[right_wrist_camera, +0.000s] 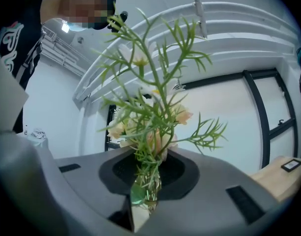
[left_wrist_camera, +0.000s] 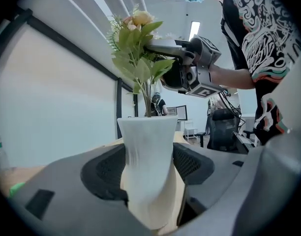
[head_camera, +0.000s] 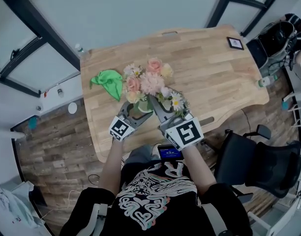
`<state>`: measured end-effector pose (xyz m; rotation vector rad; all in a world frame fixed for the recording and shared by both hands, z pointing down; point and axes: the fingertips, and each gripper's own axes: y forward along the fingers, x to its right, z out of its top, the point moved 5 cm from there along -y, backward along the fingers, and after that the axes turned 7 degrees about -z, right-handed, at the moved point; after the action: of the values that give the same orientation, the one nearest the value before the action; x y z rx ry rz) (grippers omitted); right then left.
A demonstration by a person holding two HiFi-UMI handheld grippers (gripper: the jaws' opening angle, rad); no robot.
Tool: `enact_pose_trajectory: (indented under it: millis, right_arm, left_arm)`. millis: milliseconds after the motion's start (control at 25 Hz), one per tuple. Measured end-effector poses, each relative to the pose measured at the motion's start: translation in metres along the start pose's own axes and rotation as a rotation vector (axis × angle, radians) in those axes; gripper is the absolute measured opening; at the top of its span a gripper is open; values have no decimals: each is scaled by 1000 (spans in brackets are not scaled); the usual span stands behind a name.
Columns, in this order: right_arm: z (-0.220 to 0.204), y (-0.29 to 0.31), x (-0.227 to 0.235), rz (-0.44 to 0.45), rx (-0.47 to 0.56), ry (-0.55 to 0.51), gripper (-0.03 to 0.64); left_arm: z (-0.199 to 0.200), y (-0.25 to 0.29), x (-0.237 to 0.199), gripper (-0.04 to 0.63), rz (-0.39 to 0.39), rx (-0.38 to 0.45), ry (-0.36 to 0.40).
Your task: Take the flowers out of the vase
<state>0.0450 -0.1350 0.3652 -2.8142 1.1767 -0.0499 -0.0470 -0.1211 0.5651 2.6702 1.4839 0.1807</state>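
At the centre of the head view, the left gripper (head_camera: 135, 110) clamps a white, ribbed, waisted vase (left_wrist_camera: 148, 166) between its jaws. The right gripper (right_wrist_camera: 145, 195) pinches the thin green stems of the flowers (head_camera: 149, 81), pink and cream blooms with feathery leaves; the stems reach into the vase mouth. On the pale wooden table (head_camera: 214, 77), a crumpled green cloth (head_camera: 108, 82) lies to their left. A black chair (head_camera: 261, 161) stands lower right.

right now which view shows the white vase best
The left gripper view: the white vase fills its centre, rim to waist, clamped in the left gripper. In the head view the flowers hide most of it. The right gripper view shows only stems and blooms, no vase.
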Motion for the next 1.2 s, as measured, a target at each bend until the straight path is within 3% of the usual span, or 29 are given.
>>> enact_pose_trajectory:
  millis: [800,1200]
  right_arm:
    - [69,-29,14,-59,114,22,81]
    - [84,-37,13,-66,99,27,81]
  left_arm:
    - [-9,-2,0,302,-12,-23,10]
    - [-9,-7,-1,302,-17,-25,11]
